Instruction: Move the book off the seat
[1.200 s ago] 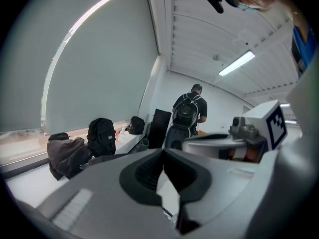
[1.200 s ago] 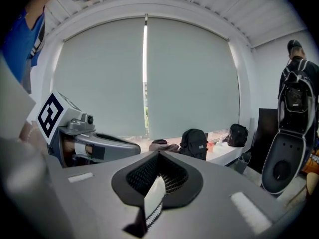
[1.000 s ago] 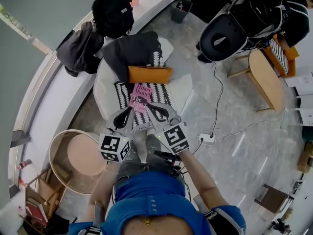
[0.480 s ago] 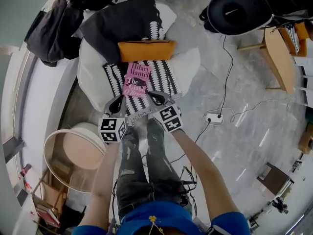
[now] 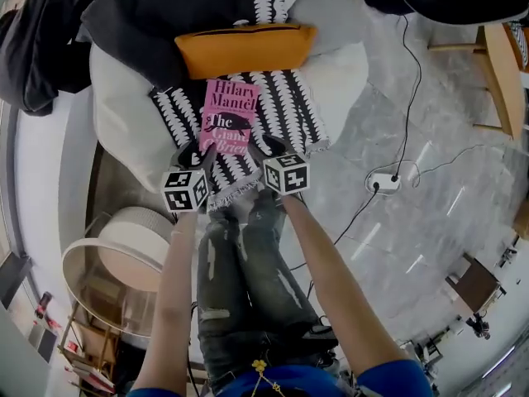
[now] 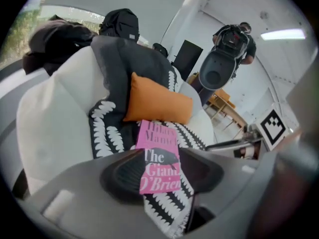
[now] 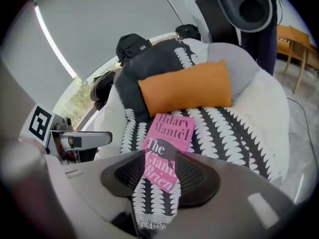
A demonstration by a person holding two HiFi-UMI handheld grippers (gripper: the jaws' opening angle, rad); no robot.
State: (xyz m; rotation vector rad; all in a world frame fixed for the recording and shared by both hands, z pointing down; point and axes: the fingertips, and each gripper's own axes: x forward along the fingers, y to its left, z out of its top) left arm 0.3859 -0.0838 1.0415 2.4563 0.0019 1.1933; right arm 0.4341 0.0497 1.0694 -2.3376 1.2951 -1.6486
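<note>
A pink paperback book (image 5: 227, 118) lies flat on a black-and-white patterned throw (image 5: 285, 110) on the white armchair seat (image 5: 116, 118). An orange cushion (image 5: 244, 48) sits just behind it. My left gripper (image 5: 198, 150) and right gripper (image 5: 263, 146) hover side by side at the book's near edge. Both sets of jaws are opening. In the left gripper view the book (image 6: 158, 156) shows through the gap of that gripper (image 6: 160, 172), untouched by the pads. The right gripper (image 7: 158, 176) likewise frames the book (image 7: 167, 138) without pressing on it.
A dark garment (image 5: 165, 11) drapes the chair back. A round side table (image 5: 116, 255) stands left of my legs (image 5: 248, 279). A power strip (image 5: 383, 182) with cables lies on the marble floor to the right, near a wooden chair (image 5: 504, 64).
Both grippers have moved forward to the book's near edge, and the head has leaned in over the seat. Their jaws, shut before, now stand apart. The book has not moved.
</note>
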